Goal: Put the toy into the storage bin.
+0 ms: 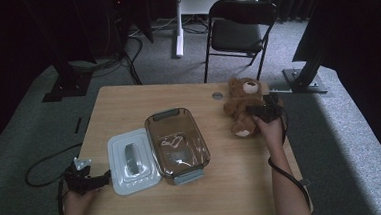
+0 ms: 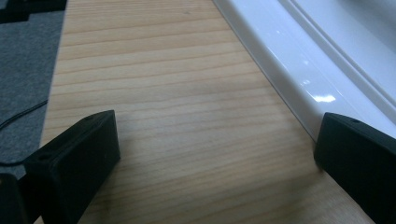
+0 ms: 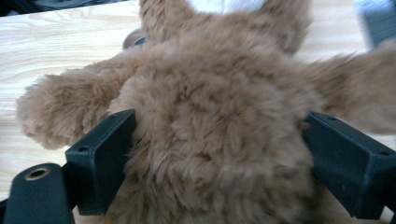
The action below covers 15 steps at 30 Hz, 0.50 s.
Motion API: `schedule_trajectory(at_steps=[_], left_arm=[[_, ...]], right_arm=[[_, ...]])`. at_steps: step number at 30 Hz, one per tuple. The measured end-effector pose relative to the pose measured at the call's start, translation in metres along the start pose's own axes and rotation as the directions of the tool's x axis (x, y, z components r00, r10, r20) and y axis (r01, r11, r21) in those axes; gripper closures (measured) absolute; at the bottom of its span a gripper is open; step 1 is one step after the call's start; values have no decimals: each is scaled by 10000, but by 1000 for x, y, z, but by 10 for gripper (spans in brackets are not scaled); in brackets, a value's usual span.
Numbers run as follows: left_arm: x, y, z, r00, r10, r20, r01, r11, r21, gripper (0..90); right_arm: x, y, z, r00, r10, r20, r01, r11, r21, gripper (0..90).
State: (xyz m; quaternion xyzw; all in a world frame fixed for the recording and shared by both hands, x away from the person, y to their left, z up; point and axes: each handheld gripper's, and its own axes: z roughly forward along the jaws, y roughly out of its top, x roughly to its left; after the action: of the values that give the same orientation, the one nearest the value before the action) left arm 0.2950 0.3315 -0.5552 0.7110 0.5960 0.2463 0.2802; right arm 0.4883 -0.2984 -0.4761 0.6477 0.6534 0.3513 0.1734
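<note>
The teddy bear (image 1: 242,107) lies at the right of the high view on the surface (image 1: 128,104), head toward the top of the frame, long axis near vertical. The right gripper (image 1: 257,110) hides its flank, fingers (image 3: 100,158) spread around the belly, touching fur. The left gripper (image 1: 105,178), open, holds nothing beside the white lid (image 1: 131,161).

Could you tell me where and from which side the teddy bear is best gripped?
Probably around the belly, coming from its right, the table's right edge, as the right gripper does. The bear lies flat with its limbs splayed, so the soft, rounded torso is the bulkiest part that fits between the jaws, which already sit either side of it.
</note>
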Motion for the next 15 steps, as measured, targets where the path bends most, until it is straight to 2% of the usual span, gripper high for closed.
schedule_trajectory(at_steps=[2, 6, 10, 15], left_arm=[[0, 0, 0, 10000, 6, 11, -6, 10000, 0, 8], [-2, 0, 0, 10000, -15, 11, 15, 10000, -7, 8], [-4, 0, 0, 9999, 69, 95, -68, 10000, -66, 8], [-5, 0, 1, 10000, 34, 64, -34, 10000, -56, 7]], right_arm=[[1, -4, 4, 9998, 140, -120, -139, 9999, 91, 113], [7, -12, 10, 9996, -225, 151, 221, 9995, 241, 109], [10, -15, 14, 9987, -492, 161, 485, 9980, 400, 109], [6, -17, 17, 9995, -323, -28, 324, 9986, 417, 110]])
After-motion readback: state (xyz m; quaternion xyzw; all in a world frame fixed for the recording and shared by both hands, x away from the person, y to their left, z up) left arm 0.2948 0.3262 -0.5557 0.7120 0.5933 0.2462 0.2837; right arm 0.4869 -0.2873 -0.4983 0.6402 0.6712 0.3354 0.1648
